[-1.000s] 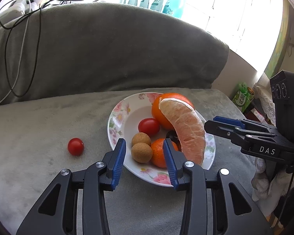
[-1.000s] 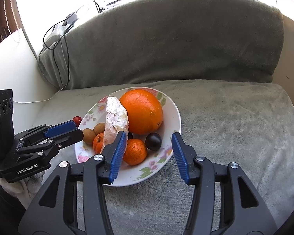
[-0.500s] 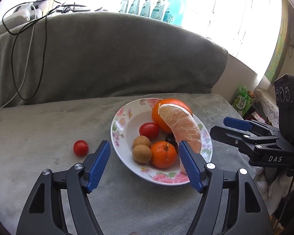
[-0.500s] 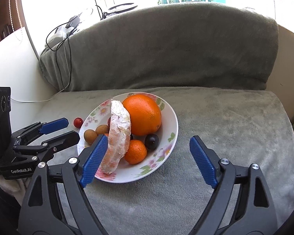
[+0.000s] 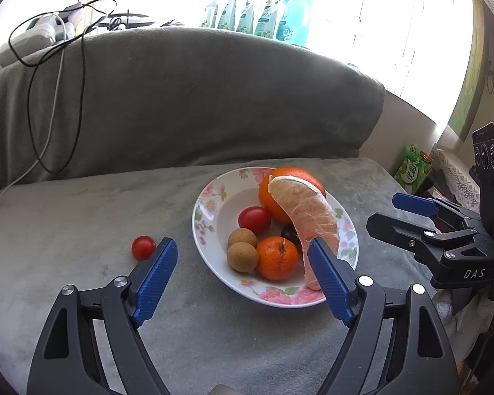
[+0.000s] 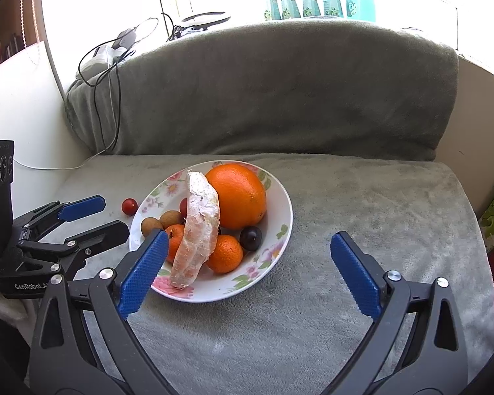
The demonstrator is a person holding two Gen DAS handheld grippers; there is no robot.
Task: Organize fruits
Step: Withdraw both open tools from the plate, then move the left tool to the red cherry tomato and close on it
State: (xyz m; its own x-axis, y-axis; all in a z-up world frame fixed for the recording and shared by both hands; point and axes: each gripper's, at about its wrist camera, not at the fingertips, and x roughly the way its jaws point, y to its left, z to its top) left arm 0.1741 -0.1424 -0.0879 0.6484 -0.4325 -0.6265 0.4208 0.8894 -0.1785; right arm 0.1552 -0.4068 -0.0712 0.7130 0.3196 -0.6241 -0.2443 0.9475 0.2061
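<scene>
A floral plate [image 5: 204,227] holds 1 large orange [image 6: 237,194], a peeled pomelo wedge [image 5: 309,210] leaning on it, 2 tangerines, 2 longans, a tomato and a dark grape. Another tomato [image 5: 143,247] lies on the grey cover beside it.

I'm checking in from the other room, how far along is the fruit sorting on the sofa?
Nearly done. The floral plate already holds the large orange, the peeled pomelo segment, mandarins, longans, a dark grape and one tomato. Nothing is in hand: the left hand-held gripper and right hand-held gripper have just been opening, with nothing between their jaws. Left: one cherry tomato lies on the grey blanket, beside the plate.
</scene>
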